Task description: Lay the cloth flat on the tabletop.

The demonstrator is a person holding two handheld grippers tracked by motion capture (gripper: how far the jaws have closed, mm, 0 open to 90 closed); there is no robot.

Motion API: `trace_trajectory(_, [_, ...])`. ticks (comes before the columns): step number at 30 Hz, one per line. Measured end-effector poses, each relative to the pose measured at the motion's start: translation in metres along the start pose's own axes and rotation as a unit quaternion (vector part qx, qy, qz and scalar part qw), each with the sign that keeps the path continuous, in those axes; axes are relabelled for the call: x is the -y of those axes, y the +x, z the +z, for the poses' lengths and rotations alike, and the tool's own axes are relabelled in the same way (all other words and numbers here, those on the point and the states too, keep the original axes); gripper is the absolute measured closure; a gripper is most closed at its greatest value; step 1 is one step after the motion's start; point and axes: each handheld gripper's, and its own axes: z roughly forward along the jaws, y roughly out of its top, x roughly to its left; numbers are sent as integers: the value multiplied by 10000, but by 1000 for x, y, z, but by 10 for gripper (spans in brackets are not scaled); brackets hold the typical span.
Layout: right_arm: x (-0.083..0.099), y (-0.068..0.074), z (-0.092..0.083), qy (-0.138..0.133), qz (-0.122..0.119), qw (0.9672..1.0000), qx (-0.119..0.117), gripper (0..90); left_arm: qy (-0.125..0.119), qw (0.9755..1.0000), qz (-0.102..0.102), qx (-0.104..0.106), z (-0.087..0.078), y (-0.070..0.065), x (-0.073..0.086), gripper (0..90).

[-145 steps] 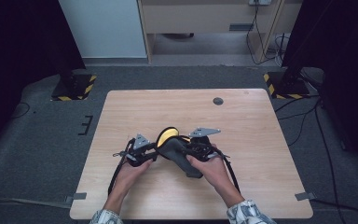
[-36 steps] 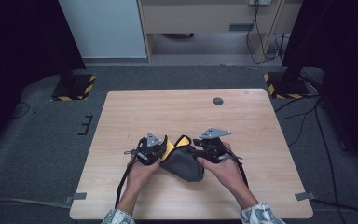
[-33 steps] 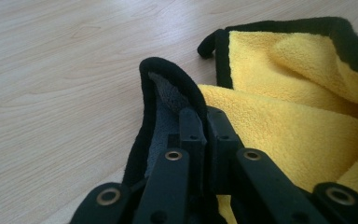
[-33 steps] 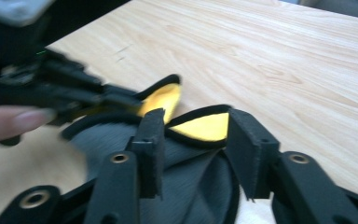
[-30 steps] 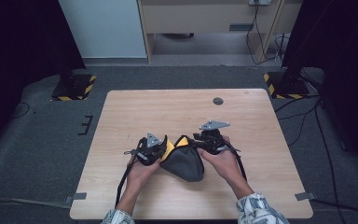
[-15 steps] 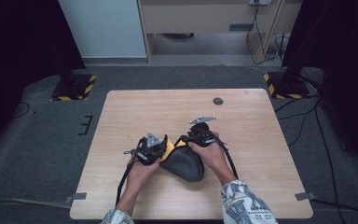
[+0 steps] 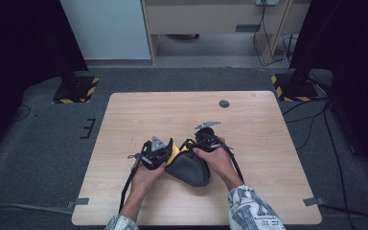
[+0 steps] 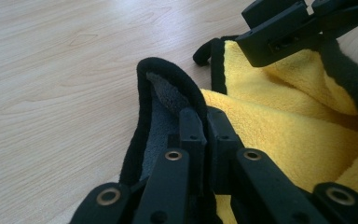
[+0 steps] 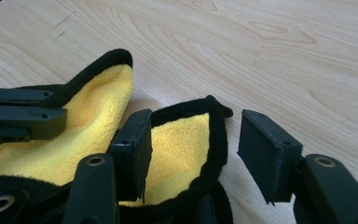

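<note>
Right gripper [image 9: 191, 154] has just been opening, its jaws now apart astride a black-edged corner of the cloth [image 7: 188, 166] at the table's [image 7: 268, 158] near middle, seemingly not pressing. Left gripper [image 8: 204, 135] stays clamped on the cloth's edge, so regripping looks likely.

Black-edged cloth [image 7: 188, 165], grey outside, yellow inside, lies bunched on table.
</note>
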Motion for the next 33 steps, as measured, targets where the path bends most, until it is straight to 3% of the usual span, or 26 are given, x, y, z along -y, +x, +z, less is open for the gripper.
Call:
trace_trajectory(6, [0,2,-2,-86,-31,10000,3,470,-14,10000,3,1,-1,0,0,864])
trace_trajectory(11, [-2,0,-6,-219,-49,9997,79,549,-30,10000,12,1,0,0,0,864])
trace_trajectory(22, [5,-2,4,-75,65,9999,-13,504,-59,10000,17,-1,0,-2,-1,864])
trace_trajectory(29, [13,-6,4,42,155,9998,-128,708,-115,9999,7,-12,-1,-2,-1,864])
trace_trajectory(33, [19,-11,-2,-86,203,9995,-213,810,-135,9999,8,-19,-1,-2,-2,864])
